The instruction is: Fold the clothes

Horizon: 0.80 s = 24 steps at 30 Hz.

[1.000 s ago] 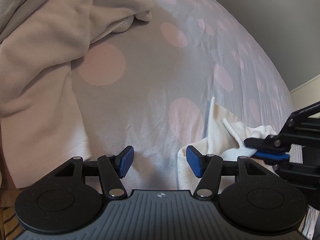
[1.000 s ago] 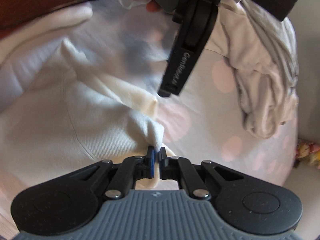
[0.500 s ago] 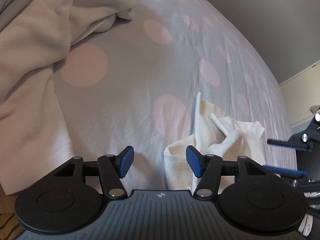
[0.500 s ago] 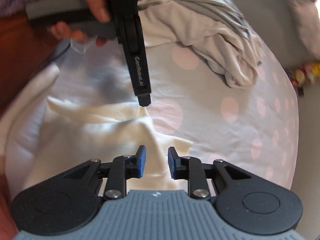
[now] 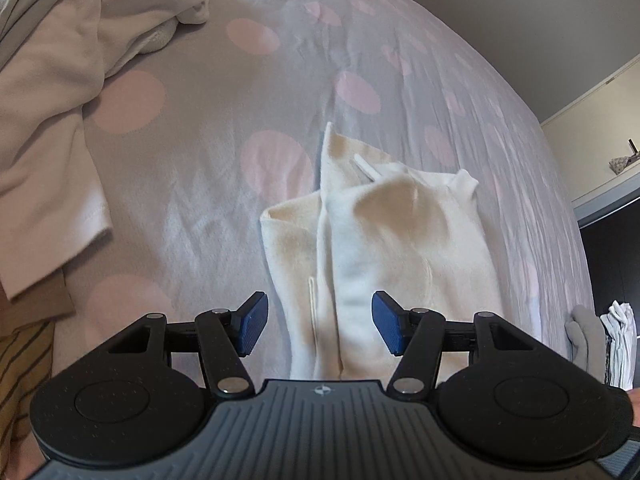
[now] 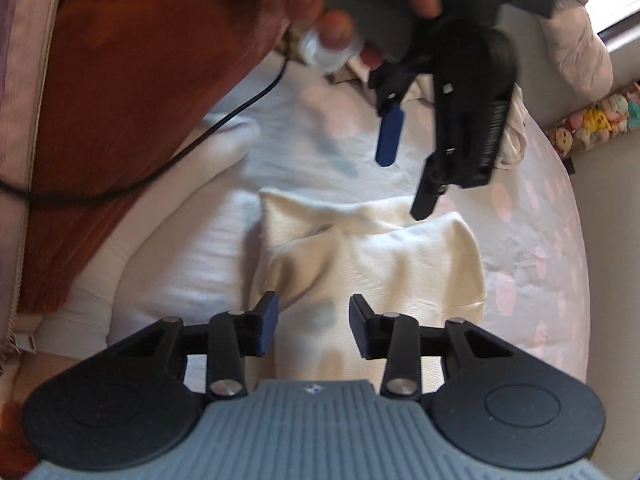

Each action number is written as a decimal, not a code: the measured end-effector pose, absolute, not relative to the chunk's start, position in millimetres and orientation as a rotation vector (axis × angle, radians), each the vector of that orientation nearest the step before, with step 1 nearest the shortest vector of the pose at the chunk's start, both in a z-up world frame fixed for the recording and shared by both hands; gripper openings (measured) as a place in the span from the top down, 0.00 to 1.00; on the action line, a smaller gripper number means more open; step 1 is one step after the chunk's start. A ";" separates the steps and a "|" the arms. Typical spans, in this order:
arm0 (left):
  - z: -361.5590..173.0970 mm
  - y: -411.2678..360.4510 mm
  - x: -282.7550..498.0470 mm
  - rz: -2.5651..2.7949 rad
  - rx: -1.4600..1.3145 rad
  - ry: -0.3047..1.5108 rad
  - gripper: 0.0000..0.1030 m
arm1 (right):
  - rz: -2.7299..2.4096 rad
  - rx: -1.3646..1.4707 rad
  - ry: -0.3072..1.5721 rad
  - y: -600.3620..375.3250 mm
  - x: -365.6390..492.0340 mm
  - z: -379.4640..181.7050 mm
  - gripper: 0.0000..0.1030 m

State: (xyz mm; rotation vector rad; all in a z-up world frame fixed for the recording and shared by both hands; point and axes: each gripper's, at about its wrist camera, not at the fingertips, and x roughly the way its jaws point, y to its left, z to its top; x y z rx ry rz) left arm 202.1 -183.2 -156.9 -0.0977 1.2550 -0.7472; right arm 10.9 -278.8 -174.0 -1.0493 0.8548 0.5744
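**Fold released, next fold to be set**

The cream garment (image 5: 400,248) is laid part-folded on the dotted bed (image 5: 200,184). The right gripper (image 6: 313,326), jaws just opened, and the left gripper (image 5: 318,326) are held apart, empty. Edges should be aligned before any regrasp.

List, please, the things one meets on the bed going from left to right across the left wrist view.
Pile of pale clothes → bare stretch of dotted bedsheet → folded cream garment → small stack of folded white cloth at the right edge.
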 end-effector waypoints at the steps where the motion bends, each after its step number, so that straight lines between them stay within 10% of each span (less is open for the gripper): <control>1: -155.1 -183.5 196.0 -0.745 -0.081 1.257 0.46 | 0.563 -1.085 0.843 -277.8 7.3 -181.2 0.59; 7: -139.0 -184.2 168.1 -0.747 -0.011 1.257 0.46 | 0.479 -1.205 0.749 -278.9 -3.6 -206.2 0.60; 12: -127.5 -186.8 149.4 -0.767 0.013 1.259 0.46 | 0.371 -0.982 0.695 -300.5 -3.9 -184.1 0.86; 24: -126.8 -228.7 86.6 -0.863 0.265 1.195 0.45 | 0.246 -0.469 0.693 -377.4 -8.1 -142.7 0.90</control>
